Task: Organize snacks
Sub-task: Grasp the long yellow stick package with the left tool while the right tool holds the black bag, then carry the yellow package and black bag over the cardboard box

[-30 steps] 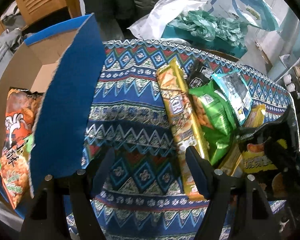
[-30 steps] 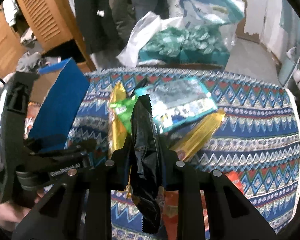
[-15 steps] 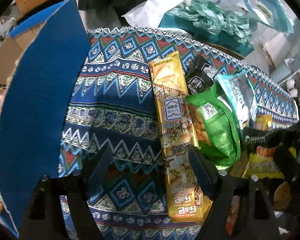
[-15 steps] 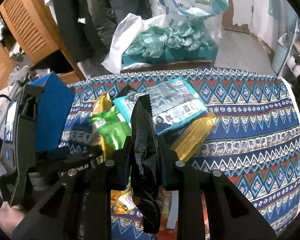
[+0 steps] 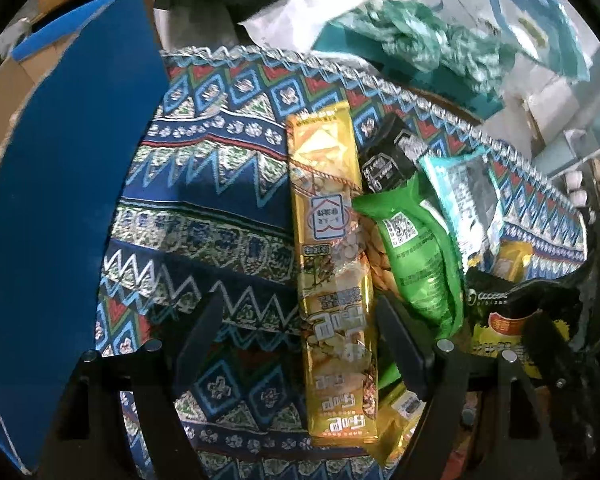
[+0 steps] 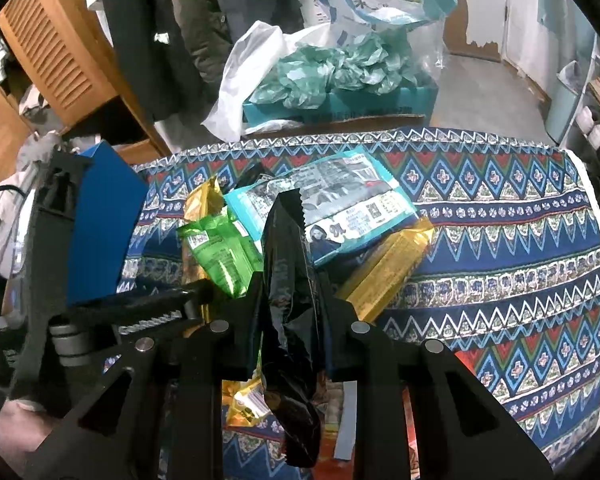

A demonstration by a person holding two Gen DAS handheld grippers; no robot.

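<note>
- Along the left edge of my left wrist view stands a blue box flap point(image 5: 60, 208), with brown cardboard point(image 5: 4, 92) showing behind it at the upper left.
- Under everything I see a patterned blue tablecloth point(image 5: 204, 200) filling the centre of the frame.
- At the bottom centre my left gripper point(image 5: 300, 340) has just been opening; its jaws stand wide, and I see neither pad pressing on anything.
- Between those fingers lies the lower end of a long gold snack pack point(image 5: 332, 264), which runs lengthwise up the frame and lies flat on the cloth.
- Just right of it lies a green snack bag point(image 5: 416, 256), its edge touching the gold pack, with a small black packet point(image 5: 384, 160) above it.
- Further right I see a teal packet point(image 5: 468, 200), partly under the green bag's upper end.
- At the lower right a black and yellow bag point(image 5: 512, 320) hangs, the same one my other hand holds.
- Turning to the right wrist view, my right gripper point(image 6: 292, 304) at lower centre is clamped tight on that bag, which stands on edge between the fingers and droops below them.
- Beyond it, right of centre, another gold pack point(image 6: 388, 268) lies slantwise under the teal packet.
</note>
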